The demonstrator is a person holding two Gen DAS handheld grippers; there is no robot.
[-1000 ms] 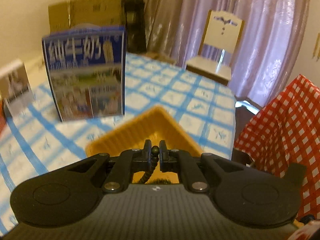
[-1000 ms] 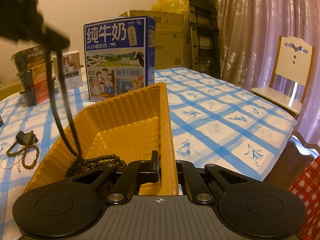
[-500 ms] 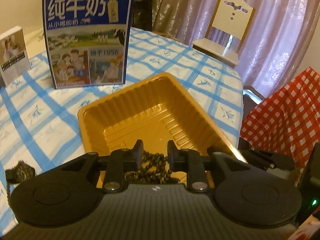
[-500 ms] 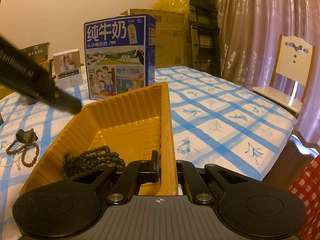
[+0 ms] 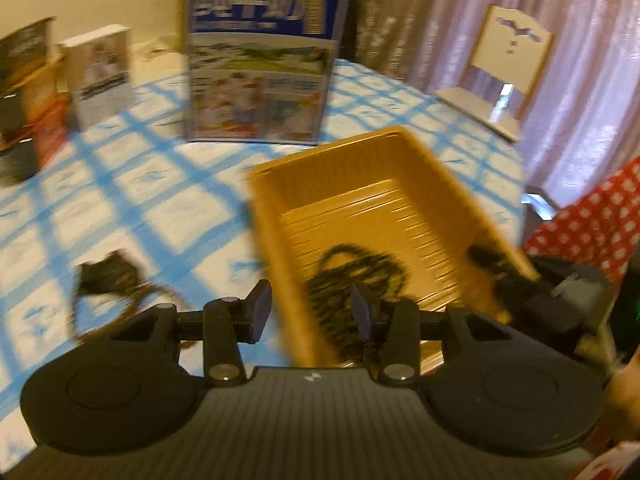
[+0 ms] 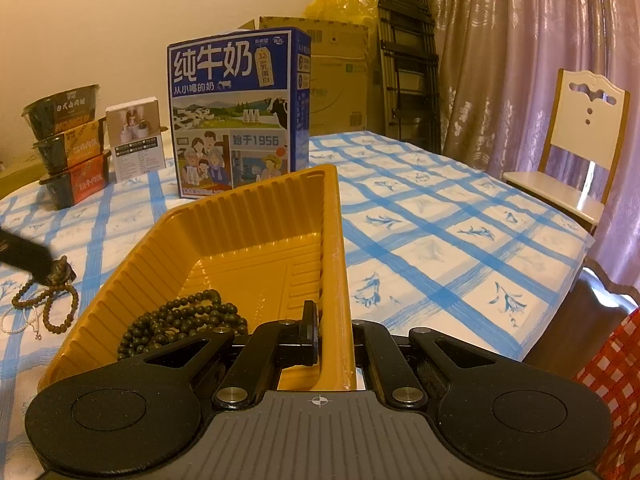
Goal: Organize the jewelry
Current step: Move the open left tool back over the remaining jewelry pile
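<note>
Beads [image 6: 180, 320] lie in tray [image 6: 248, 216]; right gripper [image 6: 334, 340] clamps its wall, left gripper [image 5: 308, 312] seemingly empty, opening.

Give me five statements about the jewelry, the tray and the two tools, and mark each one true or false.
1. The dark bead necklace lies inside the yellow tray. True.
2. The right tool is clamped on the tray's wall. True.
3. The left tool holds the dark bead necklace. False: its jaws are opening with nothing gripped between them.
4. All the jewelry is already in the tray. False: a brown bead string and a thin pearl chain lie on the tablecloth.
5. The milk carton lies flat on its side. False: it stands upright behind the tray.
</note>
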